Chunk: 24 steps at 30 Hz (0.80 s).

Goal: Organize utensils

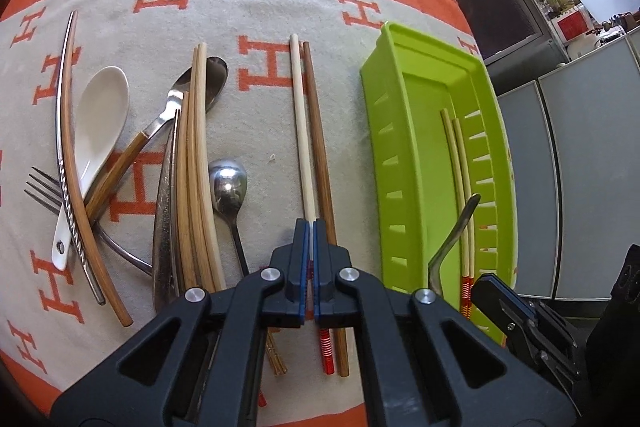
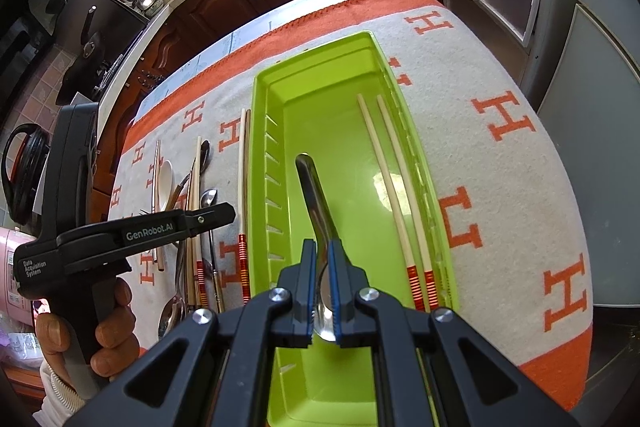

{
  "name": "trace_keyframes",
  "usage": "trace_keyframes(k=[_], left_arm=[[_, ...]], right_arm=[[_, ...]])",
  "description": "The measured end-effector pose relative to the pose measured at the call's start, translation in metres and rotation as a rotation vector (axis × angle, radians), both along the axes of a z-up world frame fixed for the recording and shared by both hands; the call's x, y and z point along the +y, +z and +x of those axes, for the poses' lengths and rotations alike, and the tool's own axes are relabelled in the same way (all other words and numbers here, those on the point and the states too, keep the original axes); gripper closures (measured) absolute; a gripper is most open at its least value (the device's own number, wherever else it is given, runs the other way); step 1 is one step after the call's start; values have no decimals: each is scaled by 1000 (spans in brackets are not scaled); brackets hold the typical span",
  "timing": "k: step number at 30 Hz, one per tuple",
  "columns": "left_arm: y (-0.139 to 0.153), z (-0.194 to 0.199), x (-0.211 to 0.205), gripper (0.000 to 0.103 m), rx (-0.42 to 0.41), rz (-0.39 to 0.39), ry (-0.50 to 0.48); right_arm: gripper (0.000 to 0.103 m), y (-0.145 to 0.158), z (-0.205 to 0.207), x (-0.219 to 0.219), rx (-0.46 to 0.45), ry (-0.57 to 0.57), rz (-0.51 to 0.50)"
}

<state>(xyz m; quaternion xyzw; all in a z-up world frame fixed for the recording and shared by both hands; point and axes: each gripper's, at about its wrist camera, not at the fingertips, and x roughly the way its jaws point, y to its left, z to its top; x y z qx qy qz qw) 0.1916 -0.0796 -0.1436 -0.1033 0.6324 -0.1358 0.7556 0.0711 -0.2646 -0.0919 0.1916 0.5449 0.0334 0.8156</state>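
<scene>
My left gripper (image 1: 310, 225) is shut on a pale chopstick (image 1: 299, 115) with red bands; it lies on the cloth beside a brown chopstick (image 1: 316, 131). My right gripper (image 2: 322, 247) is shut on a steel spoon (image 2: 314, 195), holding it over the inside of the green tray (image 2: 260, 115). The spoon also shows in the left wrist view (image 1: 454, 239). Two pale chopsticks (image 2: 394, 195) lie in the tray along its right wall. The tray (image 1: 374, 131) stands to the right of my left gripper.
On the cloth to the left lie a white ceramic spoon (image 1: 100, 123), a fork (image 1: 44, 187), a wood-handled spoon (image 1: 172, 115), several wooden chopsticks (image 1: 196, 163), a small steel spoon (image 1: 228, 187) and a metal chopstick (image 1: 62, 131). The table edge runs just right of the tray.
</scene>
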Motion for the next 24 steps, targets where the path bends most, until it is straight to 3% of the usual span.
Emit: trace_keyframes(k=[6, 8, 14, 19, 24], left_arm=[[-7, -2, -12, 102, -20, 61, -22], [-9, -3, -17, 97, -29, 80, -29], [-6, -14, -33, 98, -102, 175, -58], [3, -20, -18, 100, -75, 120, -19], [41, -32, -4, 100, -90, 6, -10]], right_arm=[[97, -1, -1, -1, 2, -5, -4], [97, -1, -1, -1, 1, -7, -9], [97, -4, -2, 0, 6, -9, 1], [97, -1, -4, -6, -2, -23, 10], [97, 5, -6, -19, -16, -63, 31]])
